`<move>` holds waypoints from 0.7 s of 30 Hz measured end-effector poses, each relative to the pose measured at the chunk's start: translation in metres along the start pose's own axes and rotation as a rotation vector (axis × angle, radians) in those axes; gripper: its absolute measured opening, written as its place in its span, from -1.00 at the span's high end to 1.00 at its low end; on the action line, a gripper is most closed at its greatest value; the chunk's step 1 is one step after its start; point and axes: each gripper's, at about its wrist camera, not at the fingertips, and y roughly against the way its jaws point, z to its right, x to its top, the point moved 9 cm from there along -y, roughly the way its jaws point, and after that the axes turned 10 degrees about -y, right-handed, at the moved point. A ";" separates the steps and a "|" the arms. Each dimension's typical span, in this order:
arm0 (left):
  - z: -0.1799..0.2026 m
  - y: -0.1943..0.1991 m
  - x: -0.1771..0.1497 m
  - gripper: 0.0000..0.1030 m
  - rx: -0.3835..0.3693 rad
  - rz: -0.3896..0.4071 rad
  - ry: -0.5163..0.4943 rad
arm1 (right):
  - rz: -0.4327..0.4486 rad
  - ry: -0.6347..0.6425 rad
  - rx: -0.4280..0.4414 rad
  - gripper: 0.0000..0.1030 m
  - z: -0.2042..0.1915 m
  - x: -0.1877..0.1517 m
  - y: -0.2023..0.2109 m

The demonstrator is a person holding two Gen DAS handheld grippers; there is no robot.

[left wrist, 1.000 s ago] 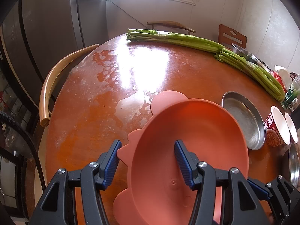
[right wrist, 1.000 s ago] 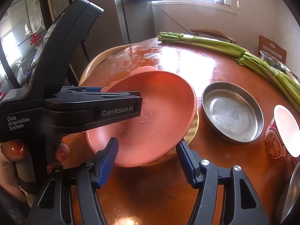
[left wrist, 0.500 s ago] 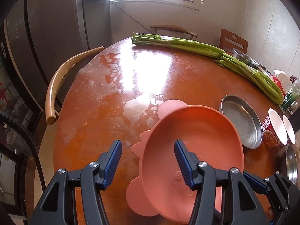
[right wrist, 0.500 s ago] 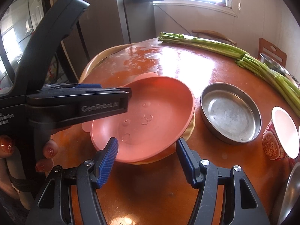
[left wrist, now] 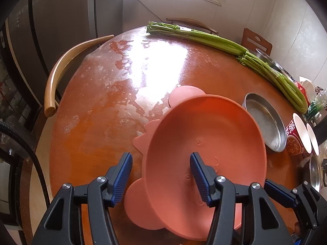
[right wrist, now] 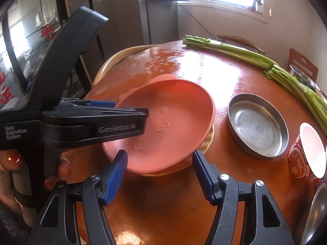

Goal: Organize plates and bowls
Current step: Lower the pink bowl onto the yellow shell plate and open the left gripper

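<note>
Change since a second ago is plain: the pink plate (left wrist: 204, 143) was tilted steeply between the left gripper's fingers, and it now lies nearly flat on a pale yellow dish (right wrist: 206, 145) on the round orange-brown table (left wrist: 92, 143); the right gripper (right wrist: 159, 175) has moved little, and its jaws are opening with nothing between them, the plate's near rim lying just beyond the blue pads (right wrist: 115, 176); the left gripper (left wrist: 161, 175) straddles the plate's left rim, one finger outside and one over the plate's inside, jaws partly apart as before, and whether the pads press on the rim I cannot tell.

The right wrist view alone shows the left gripper from the side, the person's hand (right wrist: 12, 163) with painted nails around its handle, and the yellow dish's edge under the plate; the left wrist view alone shows the plate's ear-like tabs (left wrist: 184, 94), a curved wooden chair back (left wrist: 61, 71) and a second paper cup (left wrist: 311, 136).

Counted: one pink plate; one yellow dish; one shallow round steel pan (right wrist: 257, 126) just right of the plate; two paper cups, the nearer one (right wrist: 306, 151) printed red; two bundles of green celery stalks (left wrist: 204, 37) along the far edge; two more steel rims, one behind the celery (left wrist: 269, 61) and one at the right border (left wrist: 314, 171).
</note>
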 end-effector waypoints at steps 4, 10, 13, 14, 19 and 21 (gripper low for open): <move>0.002 -0.001 -0.001 -0.13 0.004 0.000 -0.002 | -0.004 0.004 -0.002 -0.42 -0.001 -0.002 0.000; 0.007 -0.003 -0.001 -0.13 -0.013 -0.005 0.009 | 0.016 -0.026 0.001 -0.42 0.007 0.001 0.006; 0.011 -0.004 0.000 -0.13 -0.013 -0.005 0.008 | 0.019 -0.048 -0.004 -0.42 0.014 0.002 0.008; 0.012 -0.004 0.001 -0.13 -0.013 -0.005 0.006 | 0.020 -0.052 -0.009 -0.42 0.016 0.002 0.009; 0.024 -0.004 0.003 -0.13 -0.025 -0.006 -0.011 | 0.036 -0.086 -0.021 -0.42 0.027 0.002 0.017; 0.028 -0.004 0.003 -0.13 -0.025 -0.007 -0.018 | 0.041 -0.097 -0.024 -0.42 0.031 0.002 0.021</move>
